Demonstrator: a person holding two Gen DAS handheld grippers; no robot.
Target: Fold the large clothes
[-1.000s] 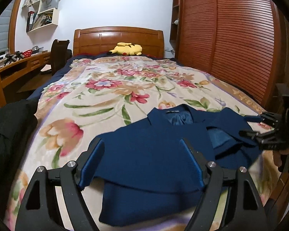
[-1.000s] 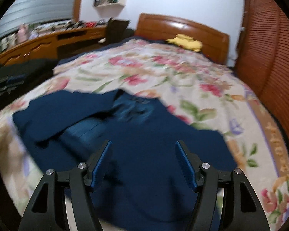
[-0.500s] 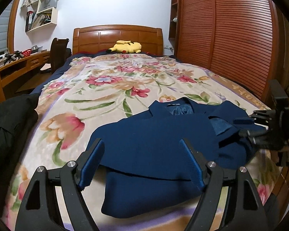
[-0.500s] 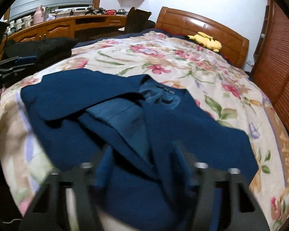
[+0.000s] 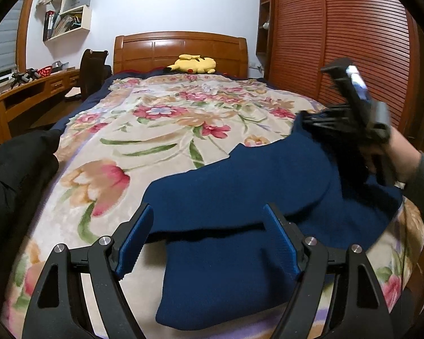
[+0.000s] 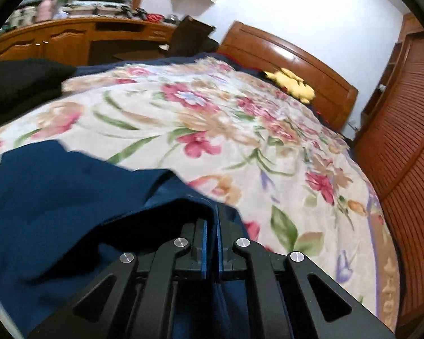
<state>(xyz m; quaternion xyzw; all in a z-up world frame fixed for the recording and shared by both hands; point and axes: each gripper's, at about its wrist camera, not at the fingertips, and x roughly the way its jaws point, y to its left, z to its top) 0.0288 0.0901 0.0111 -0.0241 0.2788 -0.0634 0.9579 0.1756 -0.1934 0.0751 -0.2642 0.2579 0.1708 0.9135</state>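
Only rightward, right gripper (image 6: pixel 211 227) fingers pinching navy jacket (image 5: pixel 240 186); left gripper (image 5: pixel 207 237) fingers wide, empty.

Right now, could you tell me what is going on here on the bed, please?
A person holding a gripper in each hand is folding a navy blue jacket on a bed's floral blanket. The right gripper is shut on an edge of the jacket and holds it lifted above the rest of the garment. The left gripper hovers open over the jacket's near part, gripping nothing. A yellow plush toy lies by the headboard, and dark clothing sits at the bed's left side.
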